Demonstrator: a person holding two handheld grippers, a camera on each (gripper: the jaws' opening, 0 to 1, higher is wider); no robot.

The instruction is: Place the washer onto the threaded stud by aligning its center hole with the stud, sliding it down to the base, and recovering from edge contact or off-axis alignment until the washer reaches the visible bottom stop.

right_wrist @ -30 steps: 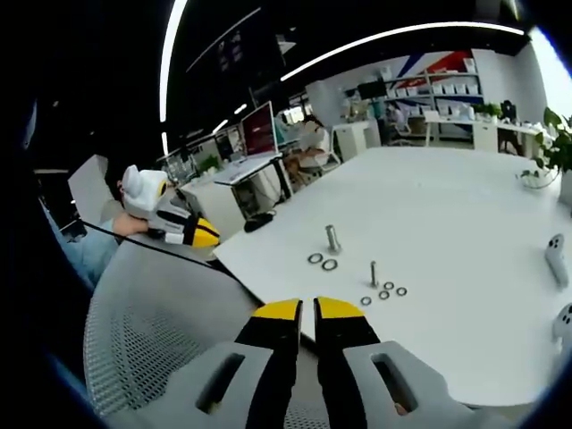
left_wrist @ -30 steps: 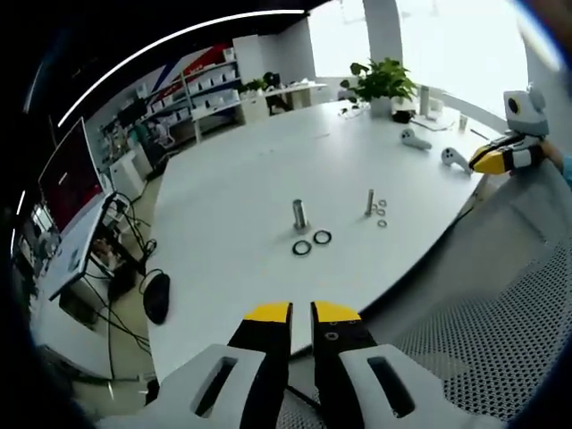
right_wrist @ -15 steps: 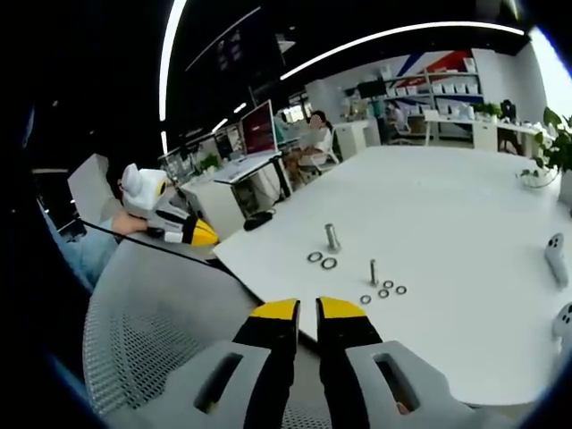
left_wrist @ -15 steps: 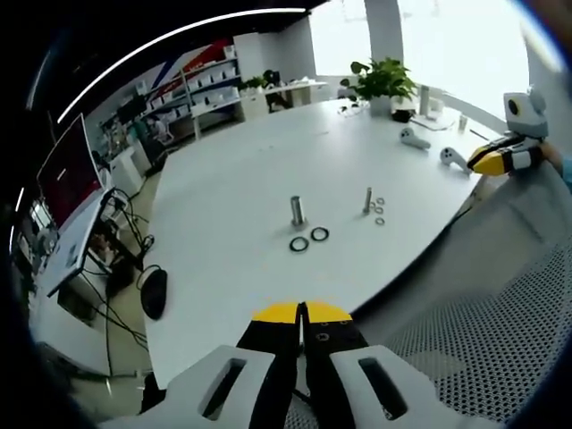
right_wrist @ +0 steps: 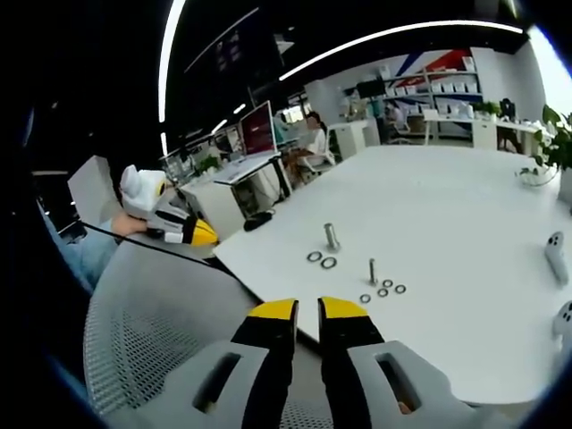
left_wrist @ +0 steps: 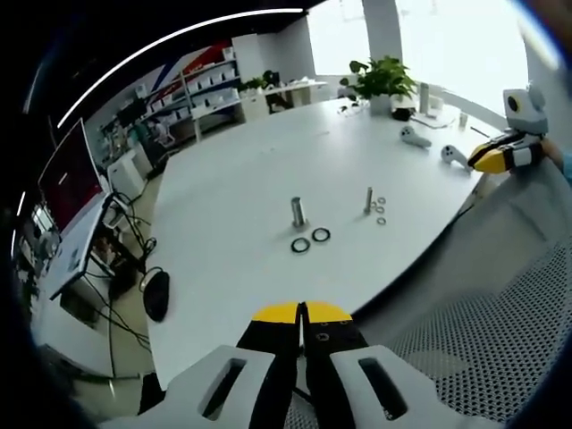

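- Centrally, a thin threaded stud is standing upright on the white table, with three small washers lying just beside it at 3 o'clock.
- At 9 o'clock of the stud, a thicker metal post is standing, with two dark rings lying near its base.
- Nearer, the left gripper is hovering off the table edge, its jaws pressed together, holding nothing.
- The right gripper is waiting over a mesh chair back, its jaws narrowly parted and holding nothing.
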